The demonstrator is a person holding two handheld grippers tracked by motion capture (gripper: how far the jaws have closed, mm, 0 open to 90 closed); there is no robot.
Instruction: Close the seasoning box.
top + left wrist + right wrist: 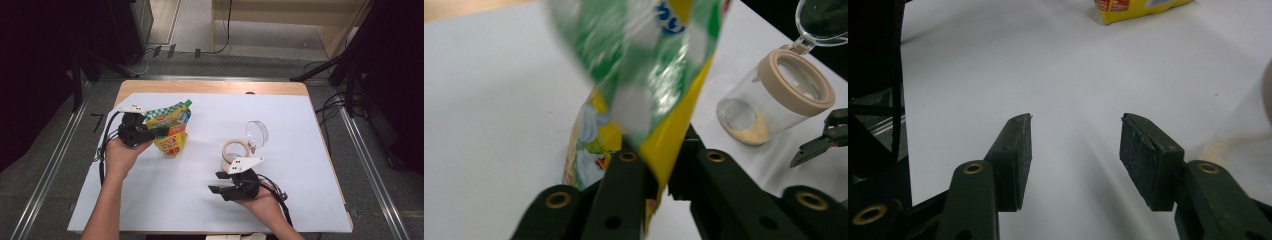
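The left gripper (159, 132) has its 2 fingers (624, 185) clamped tight on the edge of the pouch (171, 127), which stands near the tabletop's (165, 200) left edge. The right gripper's (216, 182) fingers (1013, 157) are half apart, holding nothing, over bare white tabletop. Just beside it sits the open jar (233, 152), well apart from the pouch.

Your table (300, 89): wooden top, bare along the far edge, white sheet (200, 190) over the rest. Metal rails (47, 175) run on the floor along both its sides. Black cables (327, 107) lie on the grey floor off the far right corner. Light wooden furniture (280, 12) stands past the far edge.
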